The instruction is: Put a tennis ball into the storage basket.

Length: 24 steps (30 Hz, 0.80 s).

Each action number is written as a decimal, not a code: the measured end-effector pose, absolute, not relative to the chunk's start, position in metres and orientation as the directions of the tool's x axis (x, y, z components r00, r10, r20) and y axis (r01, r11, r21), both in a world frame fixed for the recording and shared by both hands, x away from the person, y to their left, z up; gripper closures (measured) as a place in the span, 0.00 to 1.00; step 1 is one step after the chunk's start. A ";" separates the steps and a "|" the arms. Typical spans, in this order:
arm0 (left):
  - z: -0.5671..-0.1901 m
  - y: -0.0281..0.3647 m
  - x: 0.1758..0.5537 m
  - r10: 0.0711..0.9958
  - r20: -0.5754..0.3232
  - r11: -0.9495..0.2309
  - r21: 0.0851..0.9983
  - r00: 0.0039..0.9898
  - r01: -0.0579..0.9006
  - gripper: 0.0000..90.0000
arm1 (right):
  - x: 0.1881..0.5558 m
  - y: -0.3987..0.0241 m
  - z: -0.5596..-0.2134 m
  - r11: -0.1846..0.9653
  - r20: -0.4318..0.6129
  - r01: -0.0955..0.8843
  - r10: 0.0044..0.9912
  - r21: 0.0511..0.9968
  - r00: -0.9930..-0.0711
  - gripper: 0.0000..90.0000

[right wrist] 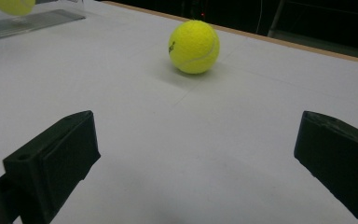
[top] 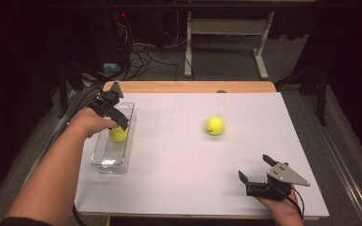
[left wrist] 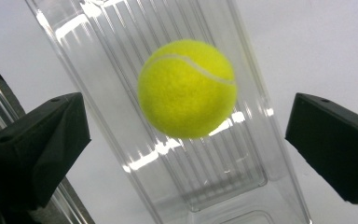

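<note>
I count two fuzzy yellow-green tennis balls: one (top: 118, 134) inside the tray, one (top: 215, 125) out on the open white tabletop (top: 179, 160). There is one clear ribbed plastic tray (top: 104, 162), long and narrow. I have two black hand-held grippers, my left hand-held gripper (top: 118, 120) and my right hand-held gripper (top: 256, 169), each with two jaws. One tabletop carries it all.

No legible text, label, number or sign is shown. A small dark printed mark is seen on the tennis ball (right wrist: 194, 46) lying on the table (right wrist: 135, 130), but it is too blurred to be read.
</note>
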<state>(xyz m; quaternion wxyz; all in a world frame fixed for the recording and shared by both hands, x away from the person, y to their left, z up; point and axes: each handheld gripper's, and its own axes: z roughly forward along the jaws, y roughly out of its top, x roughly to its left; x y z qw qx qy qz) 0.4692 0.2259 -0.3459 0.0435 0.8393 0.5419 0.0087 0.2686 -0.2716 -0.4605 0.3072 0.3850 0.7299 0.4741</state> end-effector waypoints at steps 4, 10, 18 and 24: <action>-0.344 0.224 0.465 0.900 -0.046 -0.428 0.082 0.432 0.900 0.01 | 0.269 -0.271 -0.461 0.255 -0.084 0.270 0.852 0.928 -0.516 0.00; -0.342 0.219 0.459 0.885 -0.074 -0.453 0.092 0.460 0.887 0.01 | 0.269 -0.271 -0.461 0.255 -0.084 0.272 0.853 0.928 -0.515 0.00; -0.346 0.189 0.445 0.838 -0.045 -0.539 0.092 0.545 0.837 0.01 | 0.269 -0.270 -0.461 0.258 -0.084 0.274 0.853 0.926 -0.516 0.00; -0.351 0.163 0.433 0.797 -0.028 -0.599 0.097 0.604 0.795 0.01 | 0.269 -0.269 -0.462 0.257 -0.082 0.280 0.854 0.925 -0.514 0.00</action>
